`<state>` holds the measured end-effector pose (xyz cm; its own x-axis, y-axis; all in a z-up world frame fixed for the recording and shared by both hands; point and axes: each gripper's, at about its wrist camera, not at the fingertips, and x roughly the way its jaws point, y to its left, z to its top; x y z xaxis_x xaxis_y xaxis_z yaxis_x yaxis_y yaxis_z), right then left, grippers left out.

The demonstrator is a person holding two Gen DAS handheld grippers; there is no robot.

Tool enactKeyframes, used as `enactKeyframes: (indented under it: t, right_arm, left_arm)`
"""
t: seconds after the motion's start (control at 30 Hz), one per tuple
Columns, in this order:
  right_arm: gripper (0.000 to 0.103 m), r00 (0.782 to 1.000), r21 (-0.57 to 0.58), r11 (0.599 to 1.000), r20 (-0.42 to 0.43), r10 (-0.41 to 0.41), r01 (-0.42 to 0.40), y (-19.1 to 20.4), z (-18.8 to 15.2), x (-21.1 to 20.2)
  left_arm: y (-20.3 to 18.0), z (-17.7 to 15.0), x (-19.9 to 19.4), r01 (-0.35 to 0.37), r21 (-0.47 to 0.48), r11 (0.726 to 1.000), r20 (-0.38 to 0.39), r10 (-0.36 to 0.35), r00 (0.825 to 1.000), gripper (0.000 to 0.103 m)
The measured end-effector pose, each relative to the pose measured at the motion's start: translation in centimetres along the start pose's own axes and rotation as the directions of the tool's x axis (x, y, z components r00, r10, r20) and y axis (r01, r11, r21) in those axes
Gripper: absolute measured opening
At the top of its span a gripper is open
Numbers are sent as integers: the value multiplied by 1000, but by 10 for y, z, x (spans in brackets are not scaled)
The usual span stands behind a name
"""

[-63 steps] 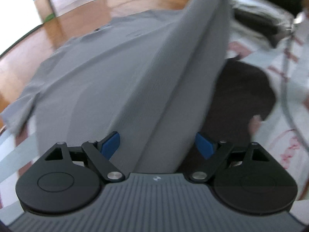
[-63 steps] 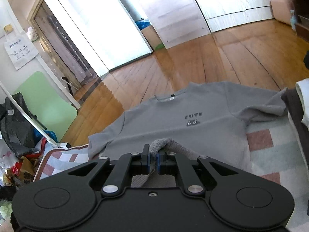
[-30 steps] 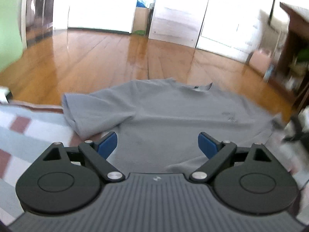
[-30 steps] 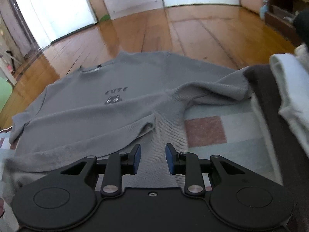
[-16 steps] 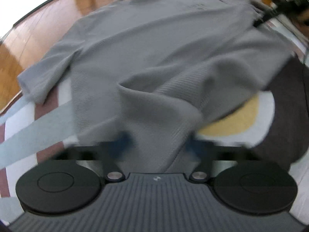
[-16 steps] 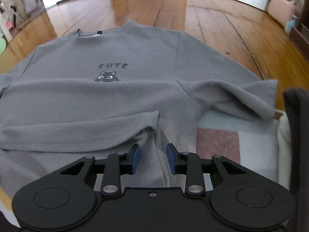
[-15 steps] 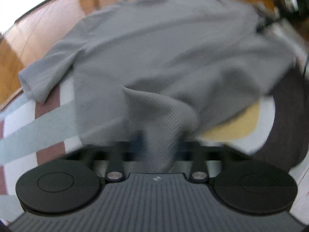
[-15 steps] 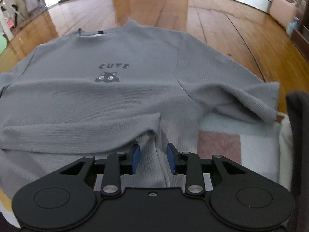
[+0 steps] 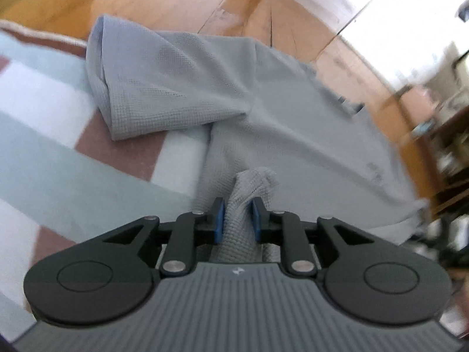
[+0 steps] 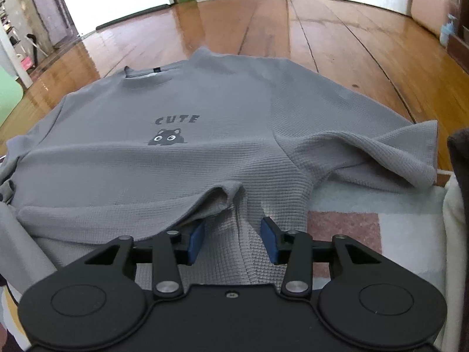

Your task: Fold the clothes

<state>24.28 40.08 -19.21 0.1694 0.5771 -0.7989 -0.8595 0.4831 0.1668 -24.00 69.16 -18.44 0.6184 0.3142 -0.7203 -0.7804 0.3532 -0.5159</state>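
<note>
Grey shirt point(image 9: 293, 135) hem is bunching in your opening left gripper point(image 9: 236, 215), hiding beneath; right gripper point(image 10: 233, 239) is widening, pads clear.

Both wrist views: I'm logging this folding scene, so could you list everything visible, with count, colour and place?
T-shirt: one, grey with a dark "CUTE" print, spread flat, collar on the floor and hem on the rug.
Rug: one, checked pale blue, white and dusty red, under the shirt's near half.
Wooden floor: brown boards, beyond the rug.
Pink bag: one, far right by the white cabinets.
Dark garment: one, brown-black, at the right edge.
Left gripper: black, blue pads, a bunched fold of shirt fabric between its jaws, which are opening.
Right gripper: black, blue pads, over the hem, jaws opening, pads clear of the cloth.
</note>
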Motion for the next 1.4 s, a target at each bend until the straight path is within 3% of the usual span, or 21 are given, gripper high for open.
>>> enactKeyframes:
  t: [0.03, 0.1, 0.2, 0.23, 0.27, 0.3, 0.33, 0.43, 0.53, 0.57, 0.63, 0.7, 0.77, 0.87, 0.97, 1.03, 1.1, 1.23, 1.33, 1.37, 1.4]
  right_arm:
    - [50, 1000, -11, 1000, 7, 4, -4, 1, -1, 0]
    - [51, 1000, -52, 999, 27, 5, -3, 5, -2, 2]
    - [46, 996, -154, 986, 74, -53, 64, 22, -5, 7]
    - [27, 994, -177, 981, 88, -66, 81, 28, -5, 7]
    - [15, 993, -190, 978, 96, -69, 87, 33, -5, 5]
    - [5, 992, -200, 975, 107, -72, 92, 37, -4, 3]
    - [4, 988, -188, 977, 138, -74, 100, 37, -4, -6]
    - [4, 973, -83, 993, 220, -65, 85, 31, -3, -39]
    - [4, 956, 108, 994, 291, -32, 1, 12, -3, -81]
    - [4, 954, 126, 992, 294, -52, 15, 8, -1, -86]
    - [5, 966, 78, 983, 190, -177, 165, 5, 11, -72]
    - [7, 981, 39, 984, 72, -178, 176, -6, 20, -45]
    - [9, 986, 64, 984, -22, -165, 166, -19, 21, -22]
    - [27, 987, 58, 986, -54, -154, 157, -27, 11, -4]
    - [34, 994, 148, 984, 25, -105, 100, -34, 1, -9]
    - [38, 997, 215, 976, 58, -58, 44, -39, -5, -11]
    - [39, 996, 217, 975, 66, -60, 44, -40, -7, -9]
    - [39, 990, 135, 987, 96, -104, 91, -27, -7, -12]
    - [39, 986, 57, 993, 129, -108, 101, -17, -1, -12]
    - [39, 985, 30, 994, 134, -108, 105, -14, 2, -12]
    - [39, 984, 3, 994, 137, -110, 110, -10, 5, -13]
  left_arm:
    - [-2, 0, 1, 18, -1, 1000, 4, -18, 1000, 38]
    - [-6, 0, 3, 53, -3, 999, 13, -53, 998, 51]
    - [-24, -6, 6, 60, 72, 996, 17, -61, 998, 51]
    - [-31, -9, 8, 52, 118, 992, 6, -53, 999, 49]
    - [-39, -12, 8, 34, 165, 986, 1, -35, 999, 48]
    - [-47, -15, 7, -10, 216, 976, 9, 8, 1000, 28]
    - [-53, -18, 5, -55, 262, 964, 22, 51, 998, 4]
    - [-60, -21, -14, -141, 285, 948, 125, 110, 986, 4]
    - [-56, -4, -29, -138, 234, 962, 212, 89, 973, 4]
    - [-54, 2, -30, -138, 214, 967, 228, 88, 970, 4]
    - [-43, 7, -16, -141, 155, 978, 191, 111, 975, 7]
    - [-33, 8, -2, -178, 98, 979, 153, 162, 975, 8]
    - [-24, 6, 9, -258, 48, 965, 145, 249, 958, 14]
    - [-12, 8, -4, -227, 4, 974, 184, 222, 957, 32]
    - [-6, 11, -14, -198, -11, 980, 219, 196, 956, 40]
    - [-6, 13, -15, -197, 2, 980, 228, 191, 955, 41]
    - [-7, 14, -15, -190, 20, 982, 230, 180, 956, 41]
    - [-19, 8, -11, -154, 144, 978, 209, 122, 970, 49]
    - [-36, 12, 16, -152, 298, 942, 156, 109, 982, 62]
    - [-41, 12, 25, -177, 343, 922, 153, 131, 980, 62]
    - [-45, 12, 33, -204, 385, 900, 156, 155, 976, 55]
